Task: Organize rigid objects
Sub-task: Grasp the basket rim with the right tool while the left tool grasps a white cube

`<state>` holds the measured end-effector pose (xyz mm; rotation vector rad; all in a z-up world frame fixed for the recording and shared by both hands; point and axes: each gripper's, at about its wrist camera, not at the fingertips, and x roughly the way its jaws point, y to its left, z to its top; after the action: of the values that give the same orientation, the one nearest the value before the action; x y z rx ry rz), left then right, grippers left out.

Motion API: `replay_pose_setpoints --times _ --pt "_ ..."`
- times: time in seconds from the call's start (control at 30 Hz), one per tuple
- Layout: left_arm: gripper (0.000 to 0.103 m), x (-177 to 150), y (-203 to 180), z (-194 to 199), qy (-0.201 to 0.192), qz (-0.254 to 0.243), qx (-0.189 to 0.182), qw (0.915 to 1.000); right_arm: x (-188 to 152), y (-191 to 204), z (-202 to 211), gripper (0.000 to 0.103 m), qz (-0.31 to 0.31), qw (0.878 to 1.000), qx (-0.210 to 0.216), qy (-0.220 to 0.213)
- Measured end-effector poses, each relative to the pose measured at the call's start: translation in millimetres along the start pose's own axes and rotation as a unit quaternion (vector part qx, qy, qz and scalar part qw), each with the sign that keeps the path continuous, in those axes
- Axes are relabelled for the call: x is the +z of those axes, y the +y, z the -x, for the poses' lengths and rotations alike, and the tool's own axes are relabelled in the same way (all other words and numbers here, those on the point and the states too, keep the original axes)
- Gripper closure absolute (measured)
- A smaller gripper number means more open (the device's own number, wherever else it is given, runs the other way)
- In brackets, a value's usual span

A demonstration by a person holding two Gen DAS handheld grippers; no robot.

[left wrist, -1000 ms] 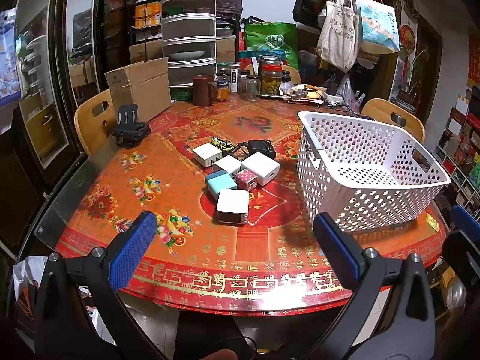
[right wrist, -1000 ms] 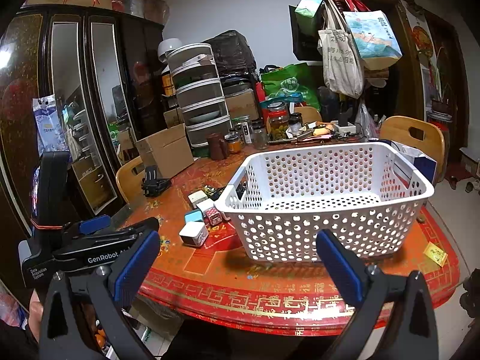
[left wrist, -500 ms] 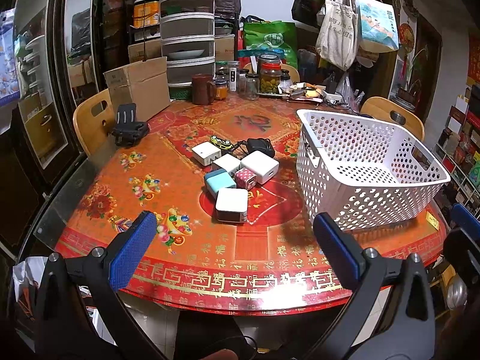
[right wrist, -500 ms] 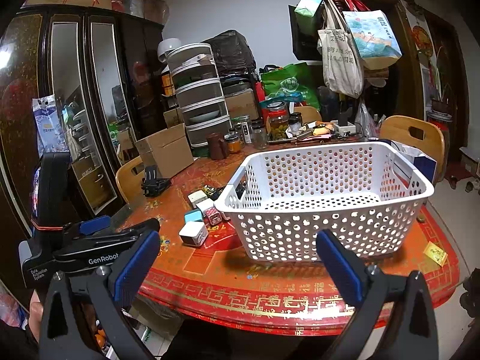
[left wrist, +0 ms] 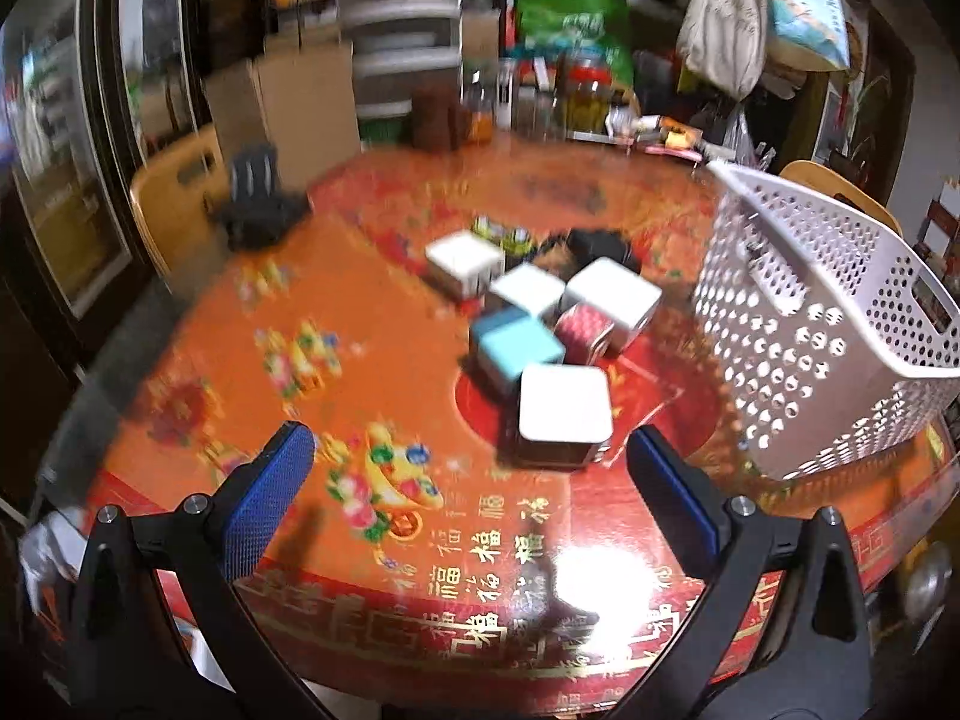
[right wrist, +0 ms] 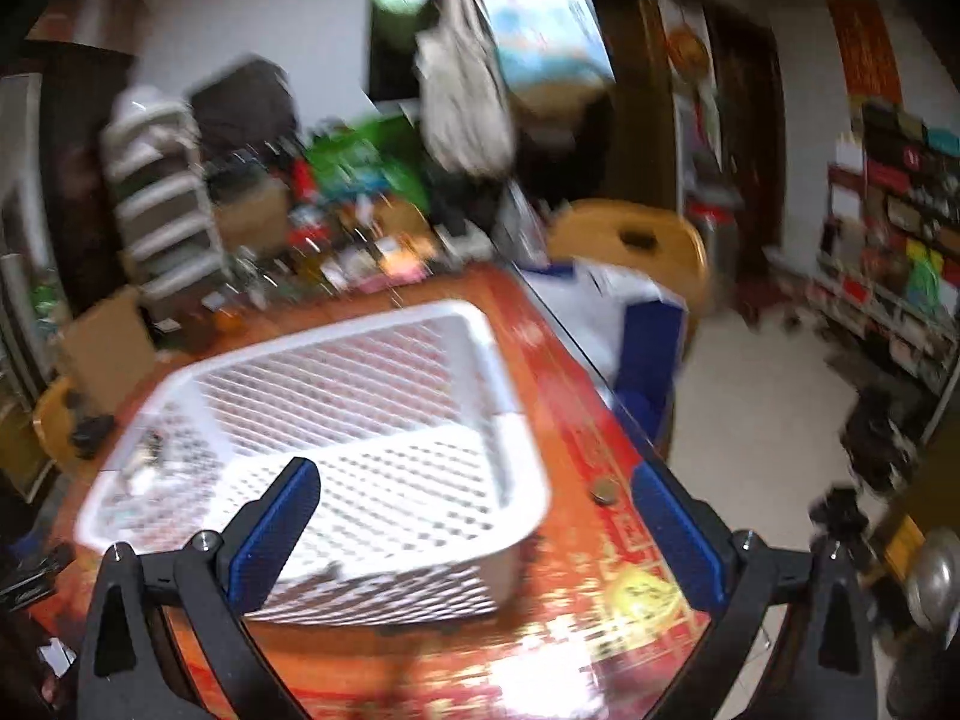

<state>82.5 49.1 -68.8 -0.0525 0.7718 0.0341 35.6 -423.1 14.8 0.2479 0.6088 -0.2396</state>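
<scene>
Several small box-shaped chargers lie clustered mid-table in the left wrist view: a white one (left wrist: pixel 564 405) nearest, a light blue one (left wrist: pixel 516 348), a pink one (left wrist: pixel 582 330), and white ones (left wrist: pixel 612 297) behind. A white perforated basket (left wrist: pixel 822 312) stands to their right; it also shows in the right wrist view (right wrist: pixel 360 438). My left gripper (left wrist: pixel 471 501) is open and empty, just short of the nearest white charger. My right gripper (right wrist: pixel 477 531) is open and empty above the basket's near right corner. Both views are motion-blurred.
The round table has a red patterned cloth (left wrist: pixel 300 360). A black phone stand (left wrist: pixel 258 210), a cardboard box (left wrist: pixel 300 102), jars (left wrist: pixel 588 102) and a stacked drawer unit (left wrist: pixel 402 30) sit at the back. Wooden chairs (right wrist: pixel 630 246) stand around. A coin (right wrist: pixel 605 491) lies right of the basket.
Both grippers moved forward over the table. The left one closed in on the chargers. The right one swung right and tilted down over the basket. Both stayed open.
</scene>
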Motion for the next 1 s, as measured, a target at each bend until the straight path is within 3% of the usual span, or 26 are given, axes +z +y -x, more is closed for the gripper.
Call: replay_pose_setpoints --times 0.07,0.17,0.23,0.33,0.4,0.57,0.7,0.93,1.0 --pt "0.0 -3 4 -13 0.014 0.003 0.004 0.9999 7 -14 -25 0.0 -0.018 0.999 -0.014 0.031" --pt "0.0 -8 5 -32 0.028 -0.005 0.02 0.9994 12 -25 -49 0.017 -0.027 0.998 0.004 0.06" --pt "0.0 -10 4 -45 0.041 -0.003 0.01 0.9991 14 -25 -61 0.025 -0.019 0.997 0.007 0.068" --pt "0.0 -7 -6 -60 0.053 -0.007 -0.002 0.9986 11 -14 -78 0.054 -0.003 0.996 0.019 0.087" --pt "0.0 -5 -14 -68 0.058 -0.013 -0.003 0.9982 10 -11 -82 0.083 -0.005 0.996 0.032 0.085" --pt "0.0 7 -33 -82 0.061 -0.012 -0.025 0.9977 7 0 -87 0.087 0.011 0.996 0.021 0.086" --pt "0.0 10 -50 -93 0.069 -0.024 -0.017 0.9972 7 -2 -87 0.087 0.005 0.996 0.025 0.082" --pt "0.001 9 -47 -94 0.068 -0.005 -0.019 0.9975 8 -2 -86 0.087 0.007 0.997 0.022 0.08" --pt "0.01 9 -45 -96 0.071 -0.002 -0.01 0.9974 8 -3 -86 0.087 0.007 0.997 0.022 0.08"
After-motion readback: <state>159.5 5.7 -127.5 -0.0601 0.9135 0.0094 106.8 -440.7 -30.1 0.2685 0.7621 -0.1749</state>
